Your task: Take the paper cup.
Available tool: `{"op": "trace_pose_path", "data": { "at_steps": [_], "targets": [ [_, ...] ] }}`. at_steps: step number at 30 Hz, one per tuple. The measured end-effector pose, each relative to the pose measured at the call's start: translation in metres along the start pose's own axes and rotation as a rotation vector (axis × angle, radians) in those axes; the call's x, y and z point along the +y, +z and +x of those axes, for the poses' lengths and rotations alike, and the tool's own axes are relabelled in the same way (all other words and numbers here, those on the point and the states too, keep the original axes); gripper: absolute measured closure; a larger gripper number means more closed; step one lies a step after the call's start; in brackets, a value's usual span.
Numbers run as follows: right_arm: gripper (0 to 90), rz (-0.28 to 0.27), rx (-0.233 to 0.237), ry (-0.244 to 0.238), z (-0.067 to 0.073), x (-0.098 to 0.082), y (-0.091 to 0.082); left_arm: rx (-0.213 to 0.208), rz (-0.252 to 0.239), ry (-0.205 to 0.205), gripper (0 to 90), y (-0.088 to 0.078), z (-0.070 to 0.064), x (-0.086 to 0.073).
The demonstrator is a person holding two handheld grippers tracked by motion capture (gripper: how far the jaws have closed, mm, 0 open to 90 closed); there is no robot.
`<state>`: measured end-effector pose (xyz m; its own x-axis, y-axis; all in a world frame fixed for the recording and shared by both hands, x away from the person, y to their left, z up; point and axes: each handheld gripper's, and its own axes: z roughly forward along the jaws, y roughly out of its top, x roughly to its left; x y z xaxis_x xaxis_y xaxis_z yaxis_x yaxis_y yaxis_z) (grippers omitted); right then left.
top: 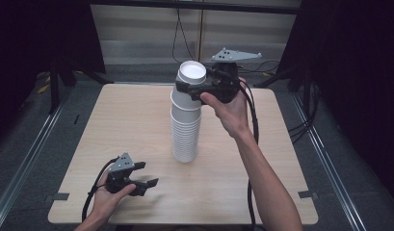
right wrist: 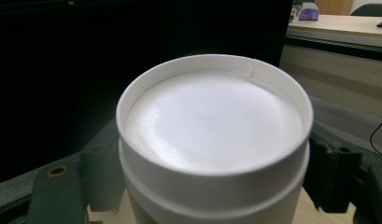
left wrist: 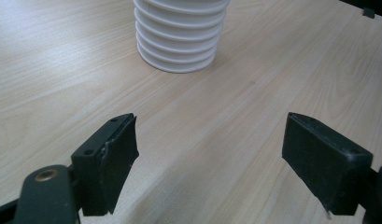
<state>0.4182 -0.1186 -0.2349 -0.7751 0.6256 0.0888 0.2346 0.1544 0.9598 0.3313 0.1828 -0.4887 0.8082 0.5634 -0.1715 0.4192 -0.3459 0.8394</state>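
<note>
Right hand-held gripper pinching top cup of stack mid-bench; left hand-held gripper spread, empty, near stack's foot. Best lifted straight up, slowly, steadying lower cups against sticking and tipping.

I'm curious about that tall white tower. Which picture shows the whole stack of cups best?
The high view: the stack of cups stands there whole, from table to top. The left gripper view shows its lowest rims, the right gripper view its upturned top cup between the right tongs.

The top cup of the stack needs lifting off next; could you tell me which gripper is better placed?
Right: the right gripper already clamps the top cup, while the left gripper rests open near the table's front edge.
</note>
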Motion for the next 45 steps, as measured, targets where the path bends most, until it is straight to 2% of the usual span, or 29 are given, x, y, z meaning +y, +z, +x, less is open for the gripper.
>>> {"op": "trace_pose_path", "data": {
  "at_steps": [2, 7, 13, 15, 31, 45],
  "targets": [
    [21.7, -0.012, 0.017, 0.023, -0.002, 0.001, -0.001, -0.002, 0.002, 0.0, 18.0, 0.0, 0.0, 0.0],
    [21.8, -0.032, 0.008, 0.014, -0.003, 0.003, -0.004, -0.003, 0.004, -0.002, 18.0, 0.001, 0.0, 0.0],
    [21.8, -0.052, 0.026, 0.015, -0.003, 0.008, -0.008, -0.003, 0.009, 0.003, 18.0, 0.001, 0.0, 0.0],
    [21.8, -0.05, 0.044, 0.029, -0.004, 0.01, -0.009, -0.004, 0.007, 0.001, 18.0, 0.001, 0.0, 0.0],
    [22.0, -0.108, 0.015, 0.033, -0.002, 0.02, -0.018, -0.006, 0.004, 0.002, 18.0, 0.001, 0.0, 0.0],
    [22.2, -0.161, 0.007, 0.052, -0.005, 0.022, -0.04, 0.002, 0.003, 0.002, 18.0, 0.0, 0.0, 0.0]
  ]
}}
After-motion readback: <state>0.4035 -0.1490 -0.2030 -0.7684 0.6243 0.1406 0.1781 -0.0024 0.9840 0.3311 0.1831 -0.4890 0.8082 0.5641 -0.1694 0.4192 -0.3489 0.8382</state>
